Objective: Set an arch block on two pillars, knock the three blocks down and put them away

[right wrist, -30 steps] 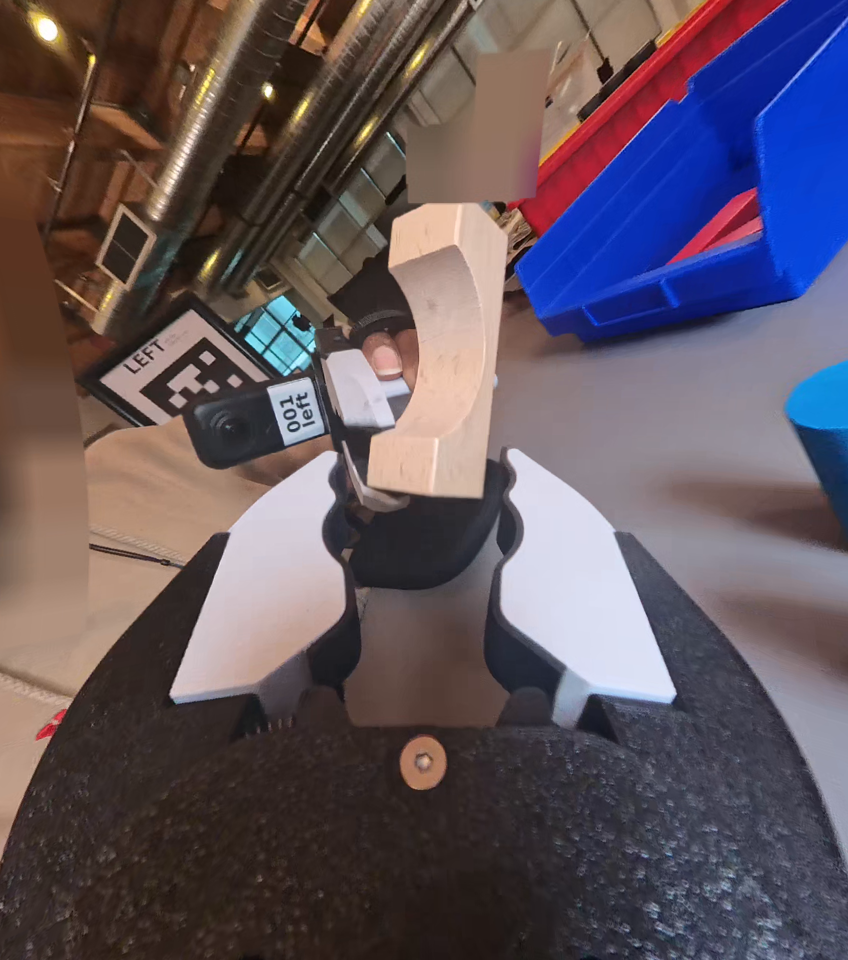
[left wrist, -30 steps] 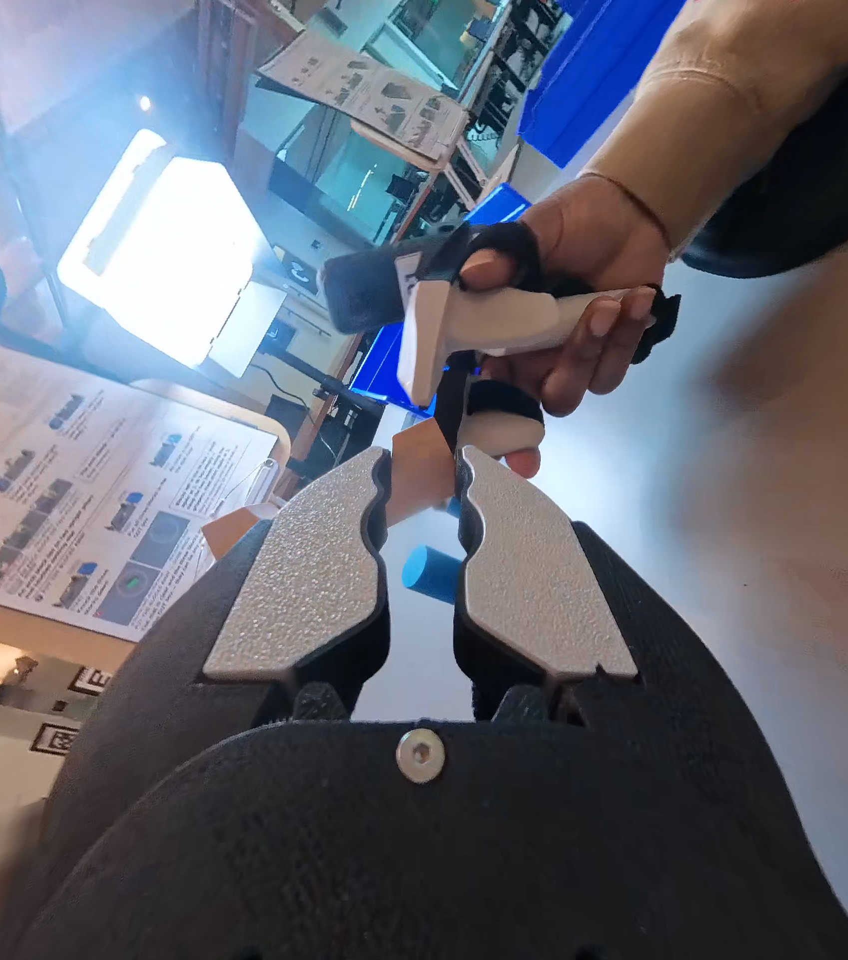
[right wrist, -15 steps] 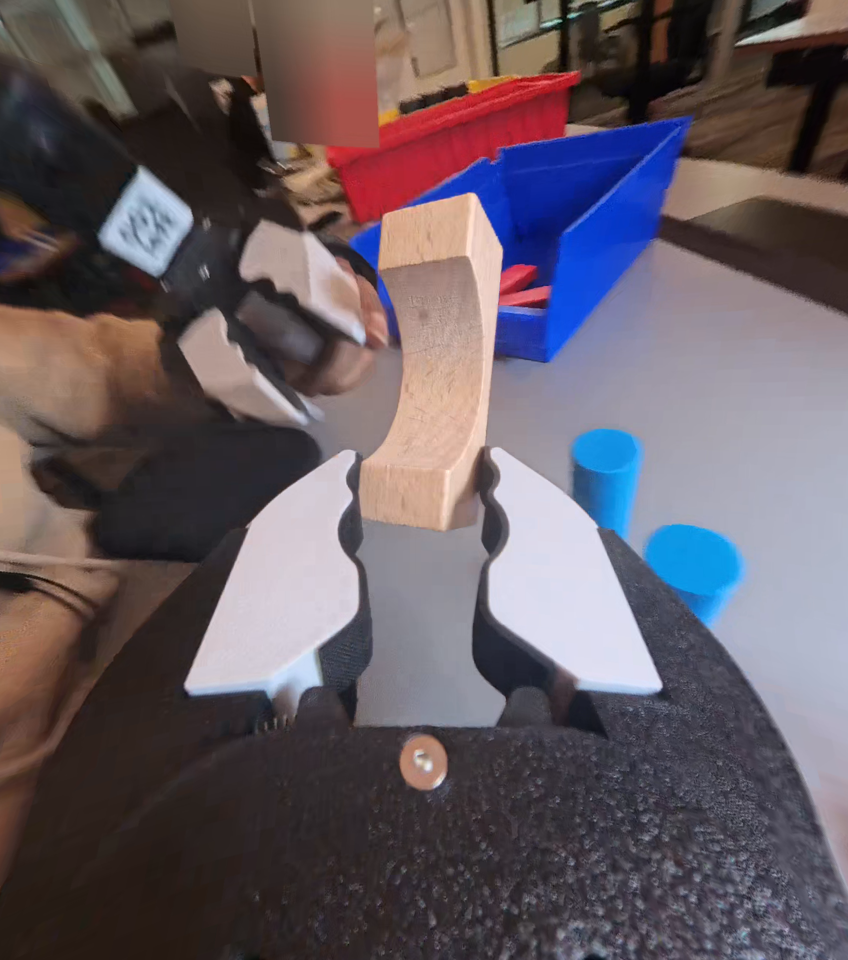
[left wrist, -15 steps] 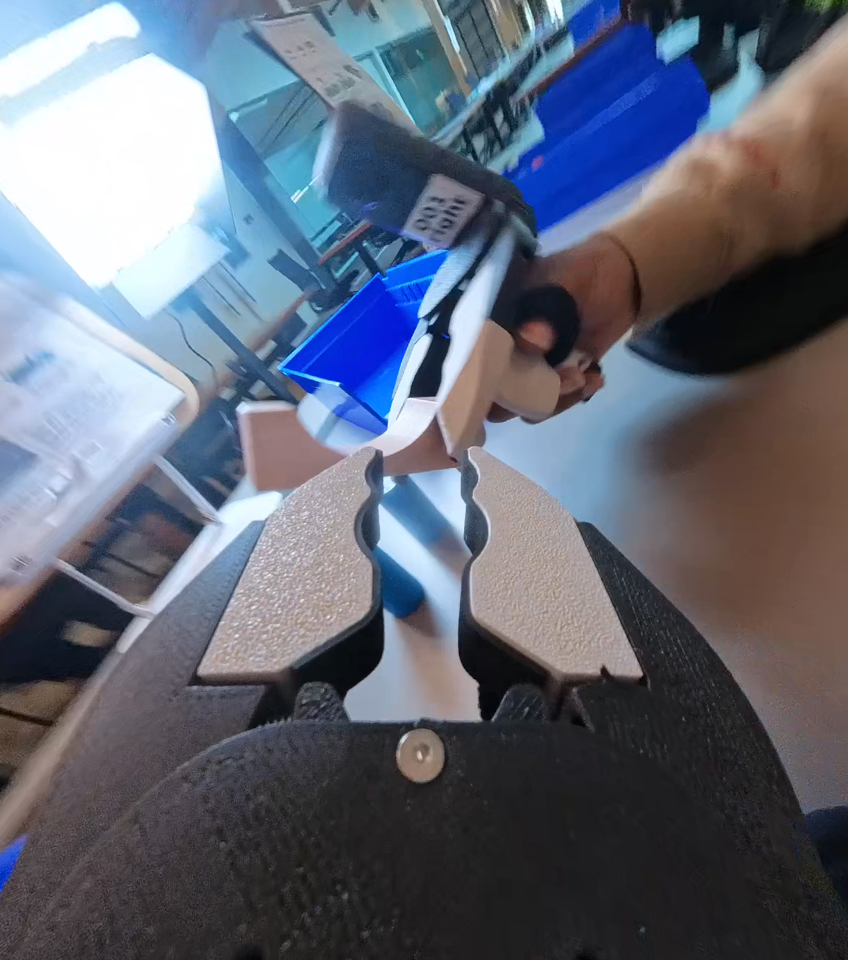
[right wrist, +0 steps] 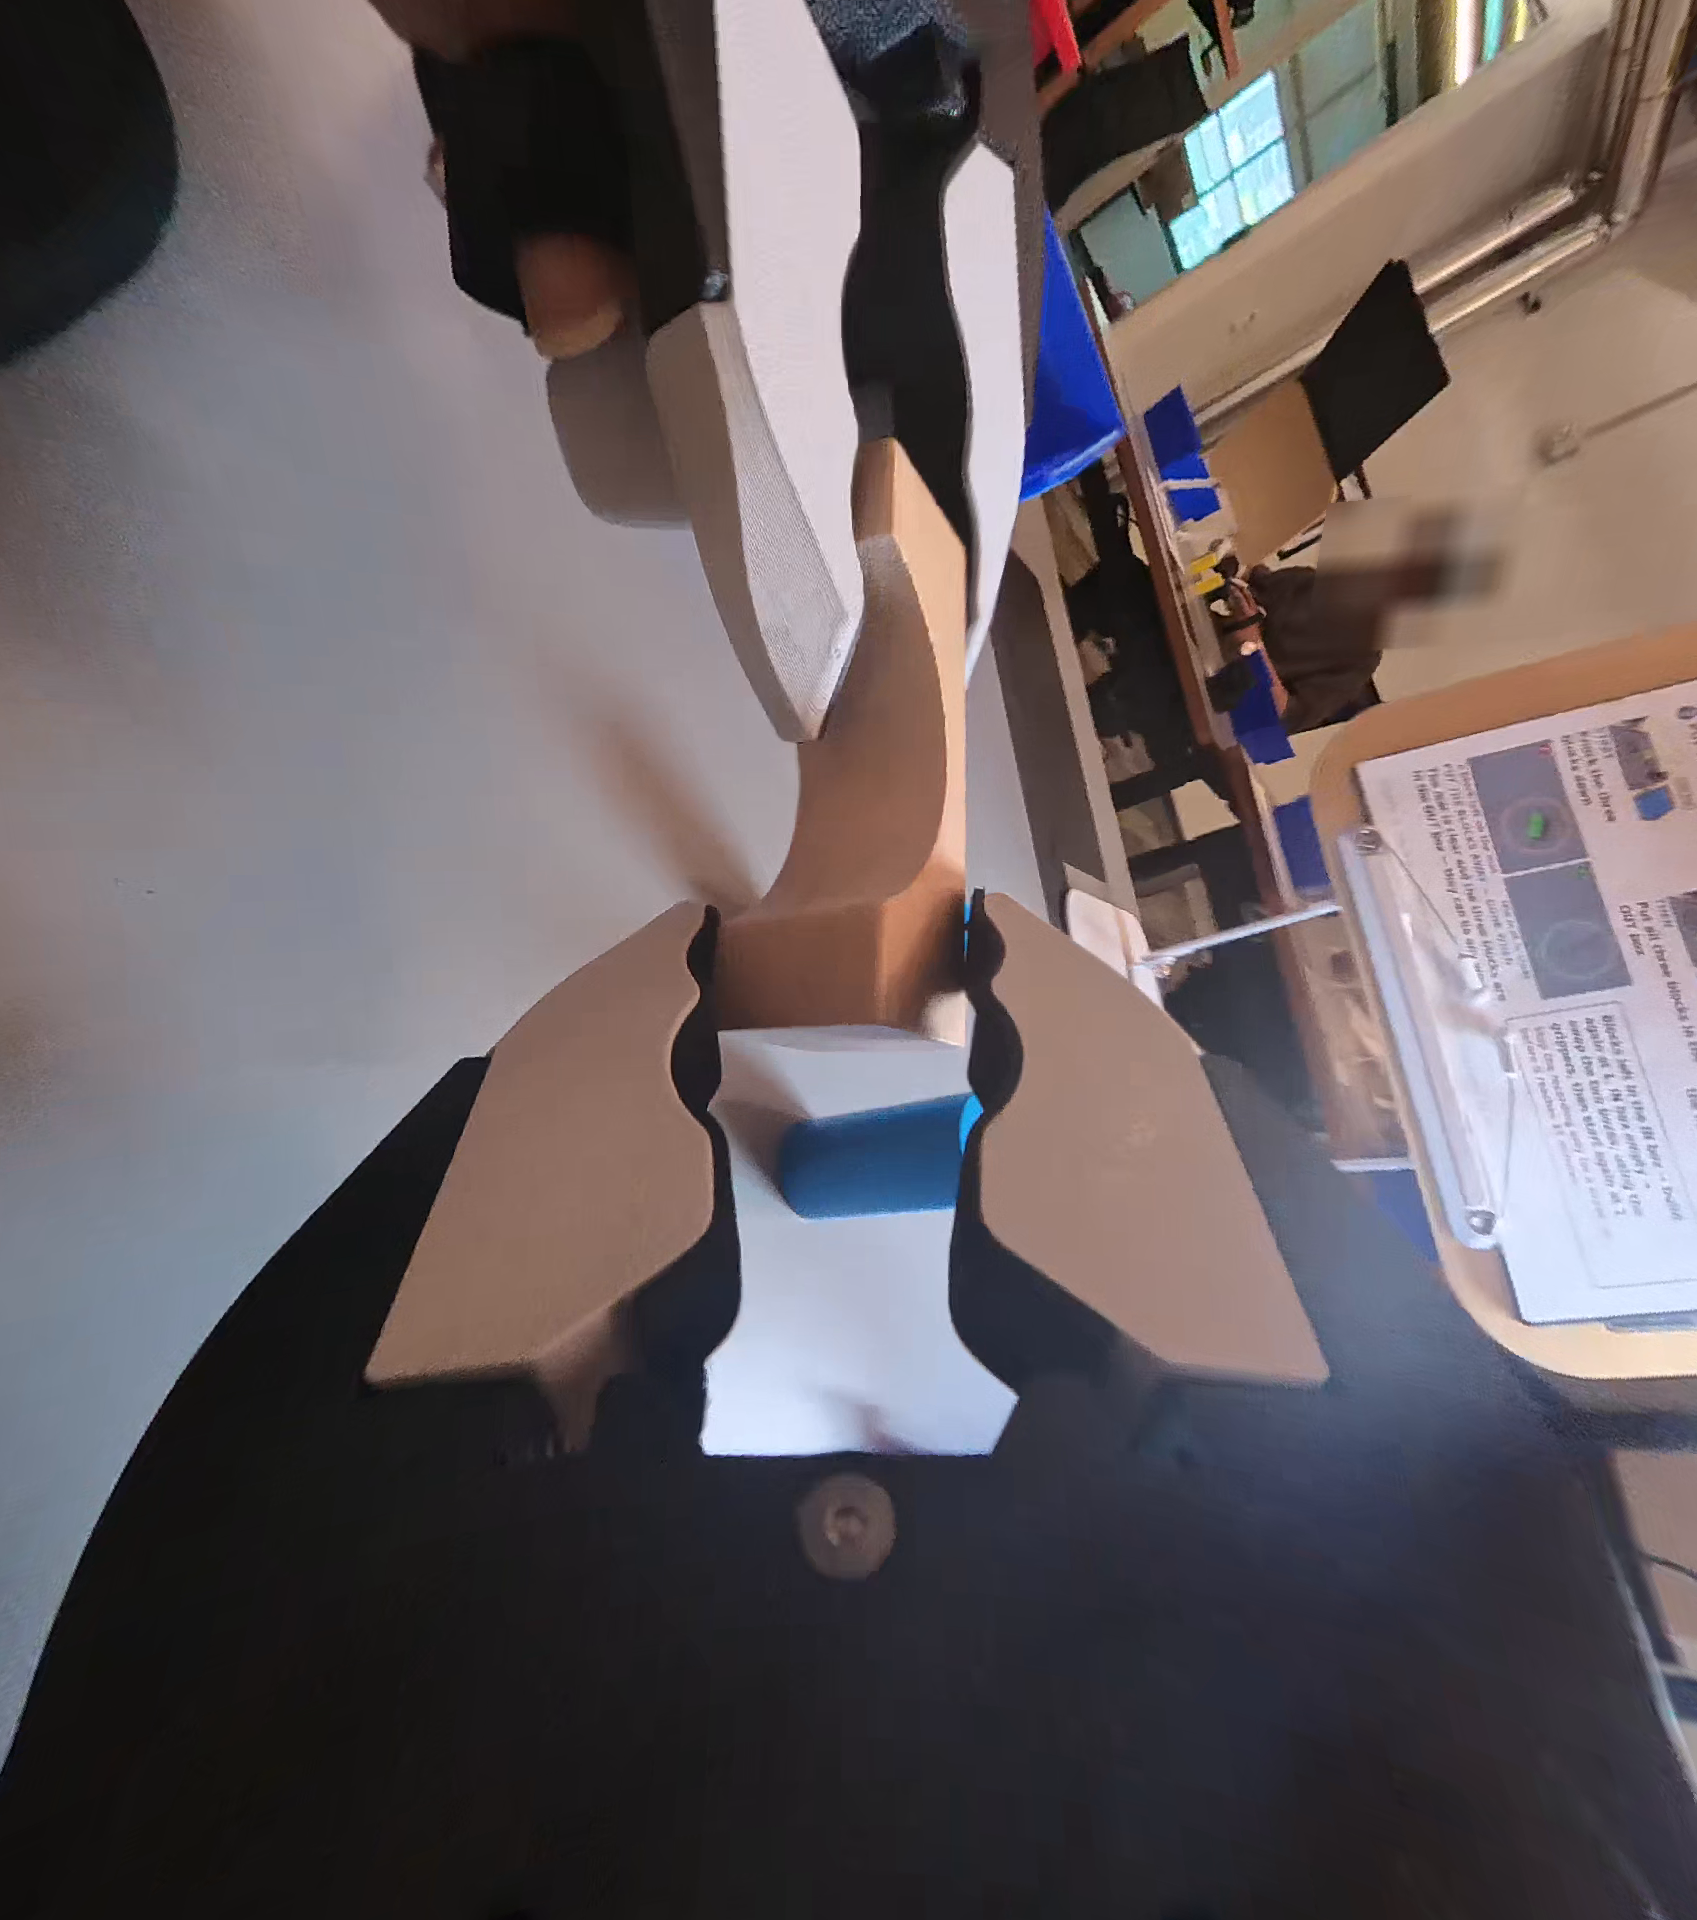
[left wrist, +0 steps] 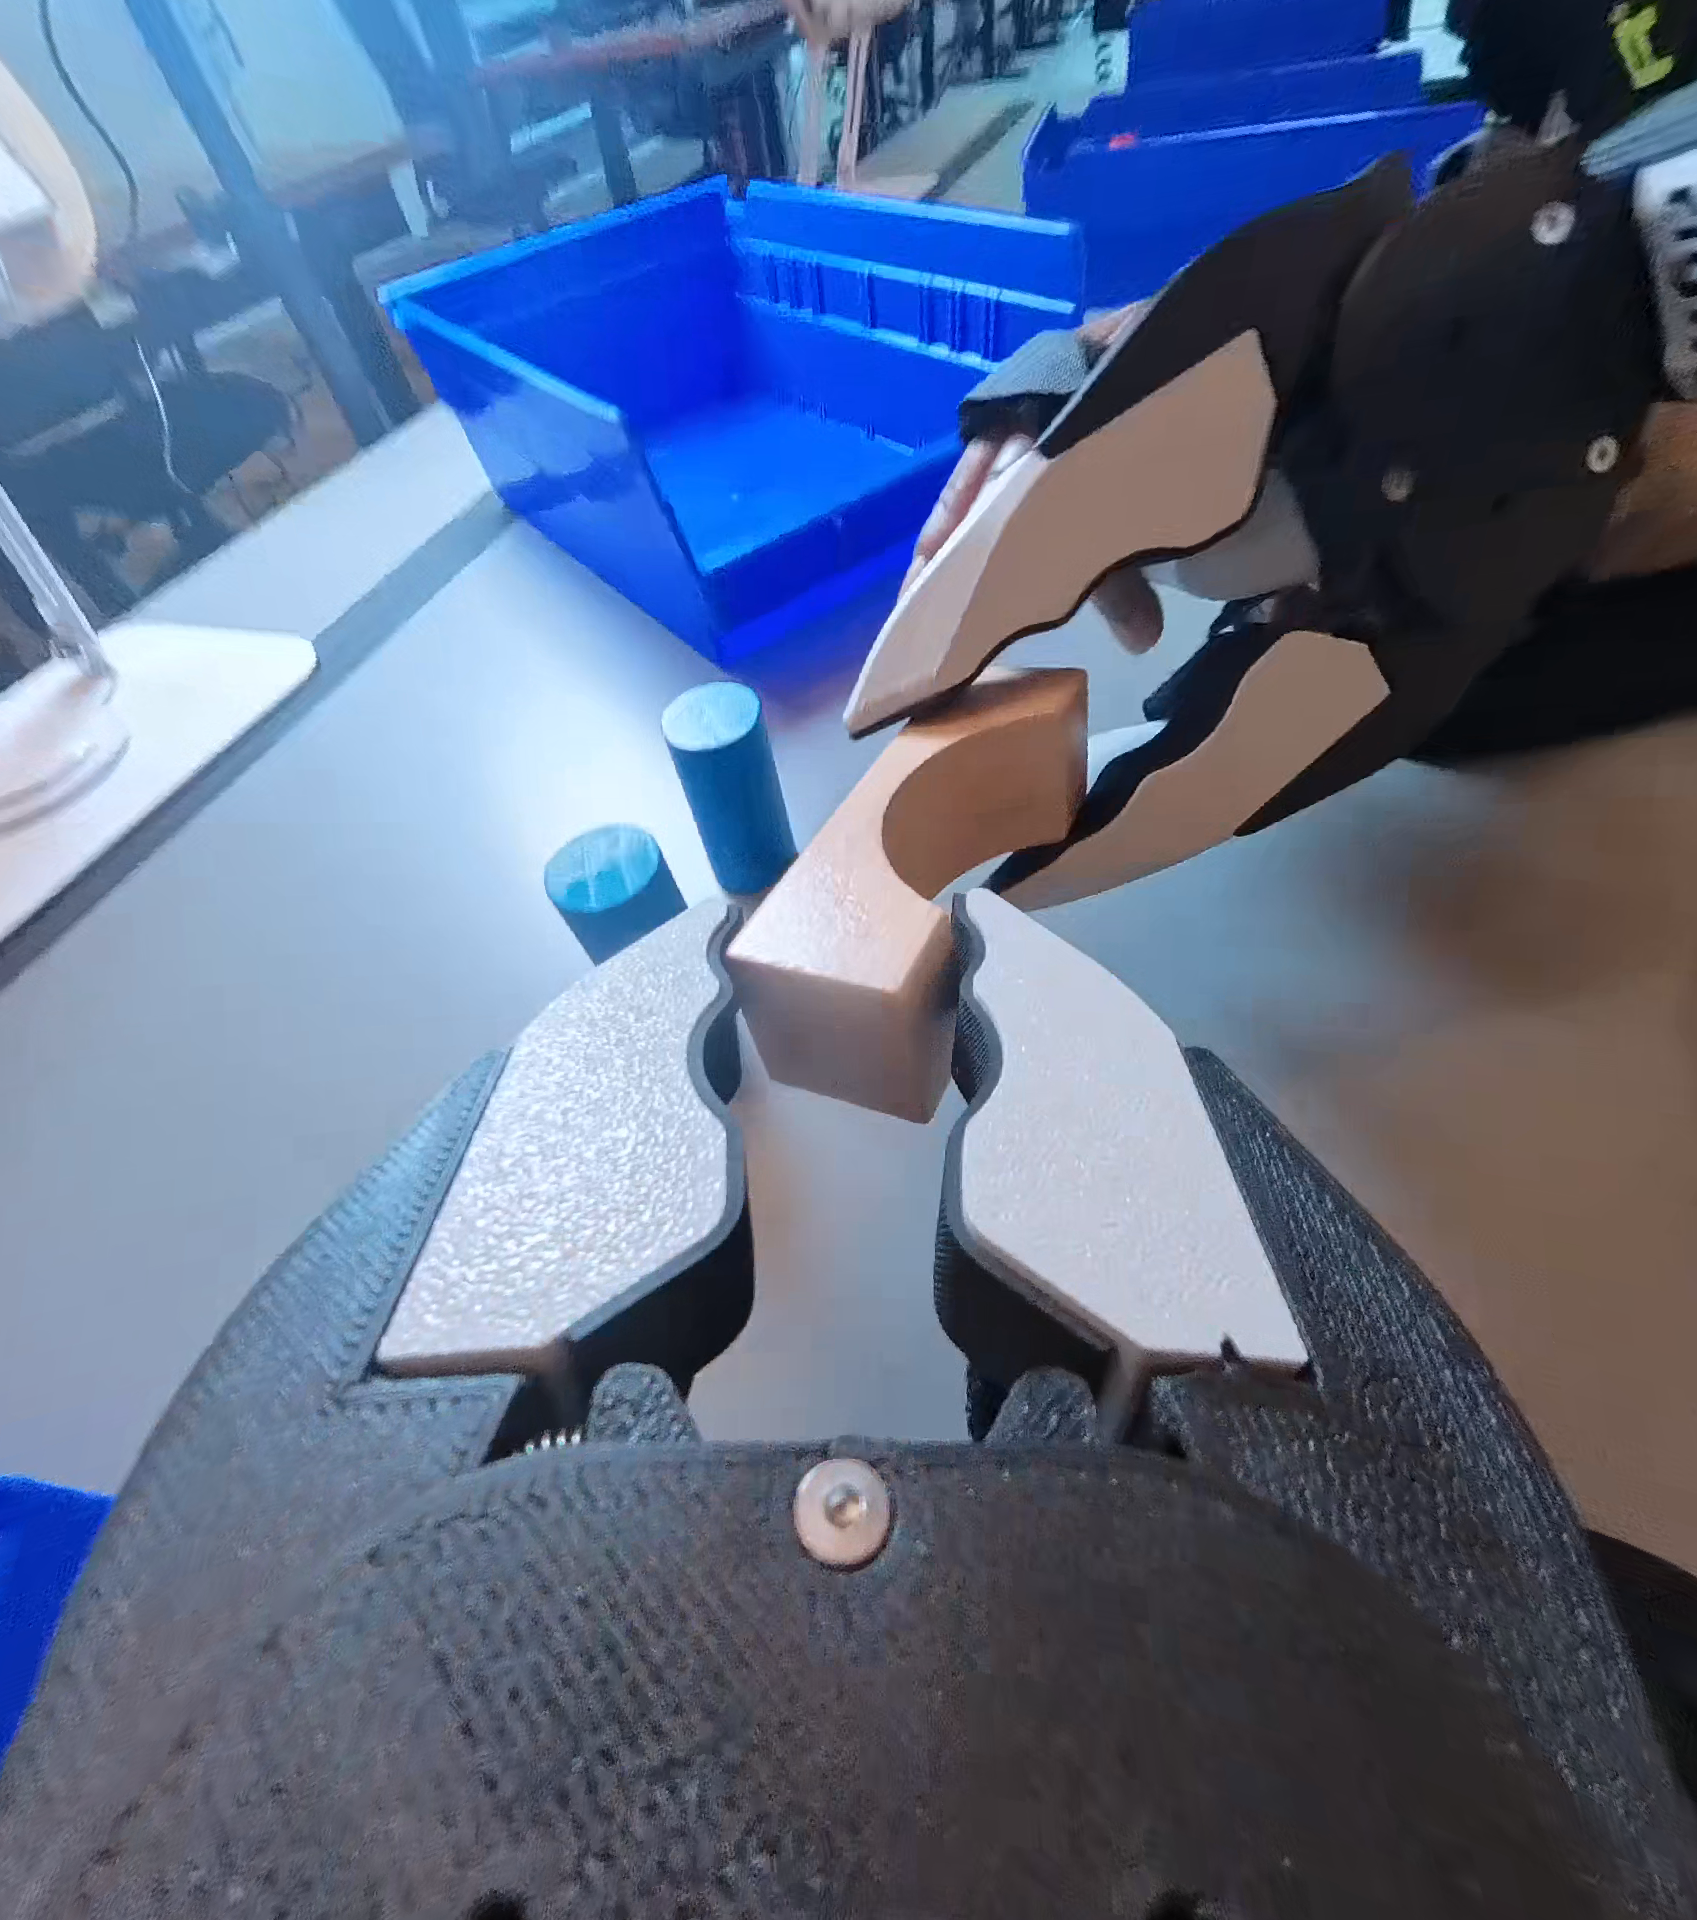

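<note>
Right wrist view: claw [right wrist: 839,961] hides most of blue pillar [right wrist: 870,1153].

the left gripper's fingers [left wrist: 844,997] hide the lower part of the nearer blue cylinder [left wrist: 605,885], the blue bin [left wrist: 615,416] behind is blurred, and the instruction sheet [right wrist: 1602,997] runs off the frame's right edge.

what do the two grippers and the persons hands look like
Both the left gripper and right gripper have rough black bodies, pale flat fingers with wavy black inner edges, and a silver screw in the middle. The right gripper carries a white sticker. Black straps wrap the fingers of the hand holding it.
</note>
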A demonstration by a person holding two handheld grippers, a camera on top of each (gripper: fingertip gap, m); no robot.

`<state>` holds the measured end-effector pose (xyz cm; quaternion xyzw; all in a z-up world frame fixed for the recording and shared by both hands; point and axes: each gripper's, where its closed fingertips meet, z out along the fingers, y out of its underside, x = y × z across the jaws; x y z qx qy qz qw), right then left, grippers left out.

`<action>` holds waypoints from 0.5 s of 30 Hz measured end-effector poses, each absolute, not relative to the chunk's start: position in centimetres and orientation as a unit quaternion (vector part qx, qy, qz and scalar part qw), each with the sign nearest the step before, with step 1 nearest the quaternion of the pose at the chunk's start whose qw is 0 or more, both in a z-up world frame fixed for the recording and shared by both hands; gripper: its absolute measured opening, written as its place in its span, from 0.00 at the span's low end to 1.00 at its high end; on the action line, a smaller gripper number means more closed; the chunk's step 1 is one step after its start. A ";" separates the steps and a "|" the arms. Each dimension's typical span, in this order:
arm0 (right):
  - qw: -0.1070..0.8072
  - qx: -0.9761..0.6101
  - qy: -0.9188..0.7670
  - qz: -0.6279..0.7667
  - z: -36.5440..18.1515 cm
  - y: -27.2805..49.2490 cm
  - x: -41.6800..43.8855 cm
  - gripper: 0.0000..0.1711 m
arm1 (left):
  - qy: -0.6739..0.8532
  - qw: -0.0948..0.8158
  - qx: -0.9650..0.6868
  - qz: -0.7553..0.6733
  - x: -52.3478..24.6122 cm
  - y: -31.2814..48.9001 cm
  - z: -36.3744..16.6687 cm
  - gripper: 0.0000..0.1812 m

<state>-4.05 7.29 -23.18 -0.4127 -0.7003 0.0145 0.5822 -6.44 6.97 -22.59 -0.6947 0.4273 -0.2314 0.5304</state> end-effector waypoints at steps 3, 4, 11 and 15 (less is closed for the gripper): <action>0.514 -0.460 -0.715 0.116 -23.5 6.0 -3.7 0.27 | 0.472 0.571 -0.645 -0.186 -6.1 6.2 -21.4 0.20; 0.480 -0.480 -0.715 0.168 -23.5 5.3 -3.5 0.28 | 0.495 0.585 -0.626 -0.144 -6.1 6.1 -21.4 0.20; 0.292 -0.528 -0.679 0.419 -22.2 3.2 -1.8 0.31 | 0.610 0.636 -0.472 -0.012 -3.4 3.1 -21.6 0.20; 0.154 -0.513 -0.699 0.474 -22.6 0.5 -1.6 0.32 | 0.641 0.656 -0.395 0.040 -1.8 1.5 -21.4 0.20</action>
